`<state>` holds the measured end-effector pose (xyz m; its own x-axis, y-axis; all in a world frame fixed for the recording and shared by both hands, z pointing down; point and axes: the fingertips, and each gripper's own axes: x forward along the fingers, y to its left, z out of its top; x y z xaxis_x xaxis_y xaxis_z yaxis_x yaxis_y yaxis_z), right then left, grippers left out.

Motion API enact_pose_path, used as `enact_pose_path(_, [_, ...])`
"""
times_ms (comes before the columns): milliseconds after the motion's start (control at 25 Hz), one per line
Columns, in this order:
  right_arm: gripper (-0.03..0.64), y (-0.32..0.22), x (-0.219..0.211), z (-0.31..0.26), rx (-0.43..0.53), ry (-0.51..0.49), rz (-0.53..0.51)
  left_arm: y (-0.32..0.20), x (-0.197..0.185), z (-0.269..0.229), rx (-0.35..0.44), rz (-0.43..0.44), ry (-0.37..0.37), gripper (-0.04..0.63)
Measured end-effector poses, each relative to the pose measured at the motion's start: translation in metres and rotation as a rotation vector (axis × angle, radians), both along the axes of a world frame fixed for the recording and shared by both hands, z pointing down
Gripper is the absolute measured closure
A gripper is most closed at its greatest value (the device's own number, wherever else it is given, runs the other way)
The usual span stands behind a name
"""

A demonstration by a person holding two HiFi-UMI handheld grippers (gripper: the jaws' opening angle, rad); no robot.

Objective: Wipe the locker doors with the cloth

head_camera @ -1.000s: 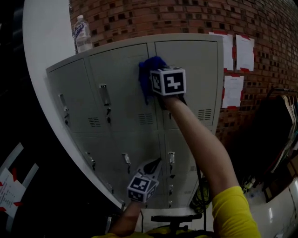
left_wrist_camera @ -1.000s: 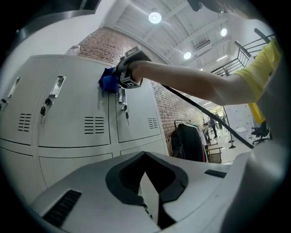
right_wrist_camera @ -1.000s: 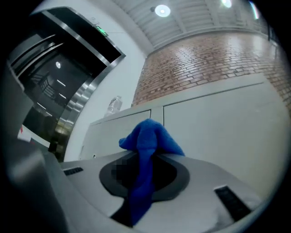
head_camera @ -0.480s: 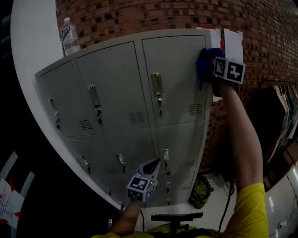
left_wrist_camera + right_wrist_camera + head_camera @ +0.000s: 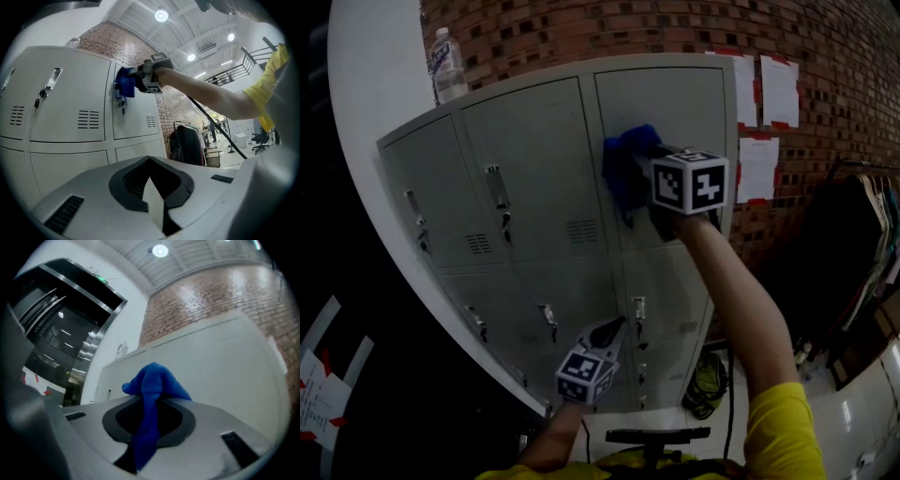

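Blue cloth (image 5: pixel 623 167) clamped in right hand-held gripper (image 5: pixel 649 183), against locker door (image 5: pixel 675 103) | left hand-held gripper (image 5: pixel 612 330) closed, empty

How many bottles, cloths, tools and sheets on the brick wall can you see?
Bottle: 1
Cloth: 1
Tools: 2 (left tool, right tool)
Sheets: 3
Total: 7

No readable text, papers (image 5: pixel 753 89) – bottle label (image 5: pixel 442 58) illegible
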<state>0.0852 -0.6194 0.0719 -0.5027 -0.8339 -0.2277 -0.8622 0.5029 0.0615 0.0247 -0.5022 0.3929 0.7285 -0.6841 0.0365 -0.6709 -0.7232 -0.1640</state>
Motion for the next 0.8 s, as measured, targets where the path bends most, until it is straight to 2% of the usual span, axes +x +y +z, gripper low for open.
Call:
enact_pose_path(40, [0.552, -0.01, -0.023, 0.015, -0.037, 0.023, -0.015, 0.001, 0.0, -0.001, 0.0, -0.003, 0.0, 0.591])
enact_pose_path(120, [0.552, -0.032, -0.044, 0.038, -0.095, 0.046, 0.012, 0.002, 0.001, -0.002, 0.005, -0.002, 0.005, 0.591])
enact_pose_path(240, [0.553, -0.046, -0.038, 0.046, -0.088, 0.049, 0.058, 0.003, 0.006, 0.0, 0.002, 0.009, 0.01, 0.591])
enact_pose_path(320, [0.552, -0.046, -0.017, 0.043, -0.061, 0.059, 0.118, 0.0, 0.011, 0.004, -0.003, 0.022, 0.01, 0.591])
enact_pose_path(440, [0.554, -0.039, 0.046, 0.036, -0.056, 0.008, 0.199, 0.001, 0.022, 0.007, -0.006, 0.053, 0.008, 0.591])
enact_pose_path(560, [0.552, -0.028, 0.142, 0.031, -0.048, -0.062, 0.351, 0.001, 0.032, 0.012, -0.015, 0.079, 0.004, 0.591])
enact_pose_path(680, [0.552, -0.015, 0.228, 0.03, -0.071, -0.148, 0.447, 0.001, 0.036, 0.016, -0.023, 0.091, 0.012, 0.591])
enact_pose_path(800, [0.552, -0.011, 0.262, 0.03, -0.074, -0.19, 0.48, -0.001, 0.031, 0.019, -0.03, 0.083, 0.011, 0.591])
